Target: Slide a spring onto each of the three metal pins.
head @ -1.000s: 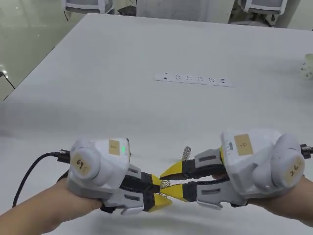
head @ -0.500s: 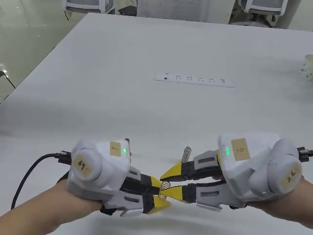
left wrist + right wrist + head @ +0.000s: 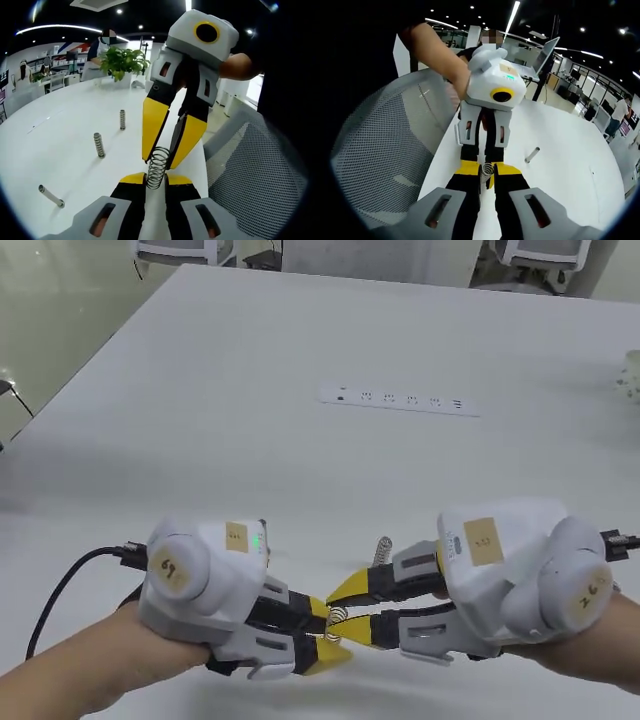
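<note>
A small steel spring [image 3: 338, 620] hangs between both grippers just above the white table [image 3: 300, 390]. My left gripper [image 3: 155, 181] is shut on the spring's [image 3: 157, 167] lower end. My right gripper [image 3: 487, 176] comes from the opposite side, its yellow fingers [image 3: 155, 125] pinching the other end of the spring [image 3: 486, 172]. Two pins wearing springs stand upright on the table, one nearer [image 3: 99, 145] and one farther [image 3: 122, 120]; one of them shows behind the jaws [image 3: 381, 552]. A bare metal pin [image 3: 51, 196] lies flat on the table [image 3: 532, 155].
A white power strip [image 3: 398, 400] lies mid-table, far beyond the grippers. A black cable [image 3: 70, 580] trails from the left gripper. A grey mesh chair [image 3: 385, 150] stands at the table's near edge. A potted plant [image 3: 122, 60] sits at the table's far end.
Almost nothing differs: the right gripper has rolled and shifted slightly, and both grippers still meet at the spring in the same spot.
</note>
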